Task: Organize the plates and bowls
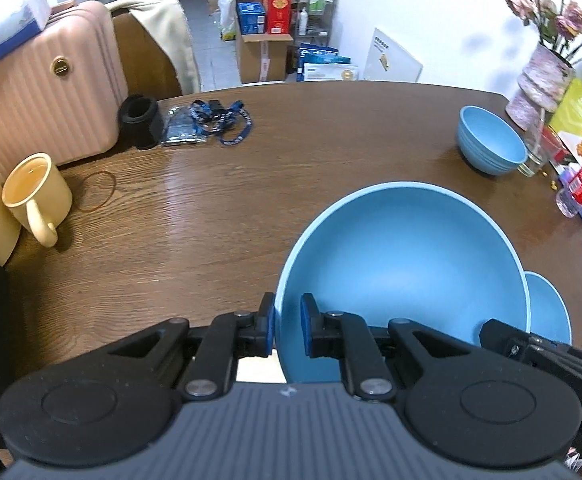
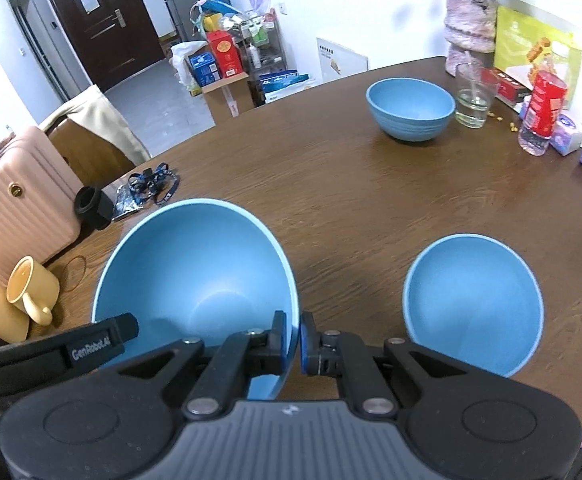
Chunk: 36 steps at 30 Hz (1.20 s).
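The big blue bowl (image 1: 403, 276) hangs tilted above the desk (image 1: 211, 208), pinched on both sides: left gripper (image 1: 287, 330) clamps its near-left rim, right gripper (image 2: 295, 342) clamps the opposite rim, both angled steeply down. A smaller bowl (image 2: 473, 300) sits just right; another bowl (image 2: 410, 108) waits far across.

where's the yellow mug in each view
Left wrist view: yellow mug at the left edge, mid-height, beside the pink suitcase.
Right wrist view: the mug at lower left, left of the big blue bowl.
Shared landmark: the suitcase, just behind the mug in both.
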{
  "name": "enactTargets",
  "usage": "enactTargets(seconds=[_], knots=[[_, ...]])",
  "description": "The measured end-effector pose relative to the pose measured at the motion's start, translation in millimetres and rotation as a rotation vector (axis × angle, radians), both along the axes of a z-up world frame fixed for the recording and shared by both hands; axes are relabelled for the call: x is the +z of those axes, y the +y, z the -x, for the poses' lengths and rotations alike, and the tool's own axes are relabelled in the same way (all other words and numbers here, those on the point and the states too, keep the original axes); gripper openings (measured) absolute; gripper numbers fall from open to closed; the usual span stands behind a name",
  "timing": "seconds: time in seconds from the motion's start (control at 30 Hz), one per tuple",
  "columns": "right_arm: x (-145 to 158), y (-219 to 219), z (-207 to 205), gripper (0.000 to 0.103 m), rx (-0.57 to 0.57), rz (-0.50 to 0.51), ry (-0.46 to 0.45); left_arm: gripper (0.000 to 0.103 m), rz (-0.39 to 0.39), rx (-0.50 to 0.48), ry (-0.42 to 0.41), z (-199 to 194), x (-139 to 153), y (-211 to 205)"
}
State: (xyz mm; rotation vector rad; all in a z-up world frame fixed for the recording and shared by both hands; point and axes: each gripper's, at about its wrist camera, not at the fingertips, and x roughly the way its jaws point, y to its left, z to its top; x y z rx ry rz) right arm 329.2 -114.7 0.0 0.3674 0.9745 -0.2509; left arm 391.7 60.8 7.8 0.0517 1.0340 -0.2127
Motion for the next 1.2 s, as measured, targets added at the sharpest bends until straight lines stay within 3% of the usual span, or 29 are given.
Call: enactTargets(seconds=[1.2], knots=[[0,-122,46,0.006,-0.083,0.036,0.028,0.014,-0.019,-0.121,0.016,44,-4,-135]])
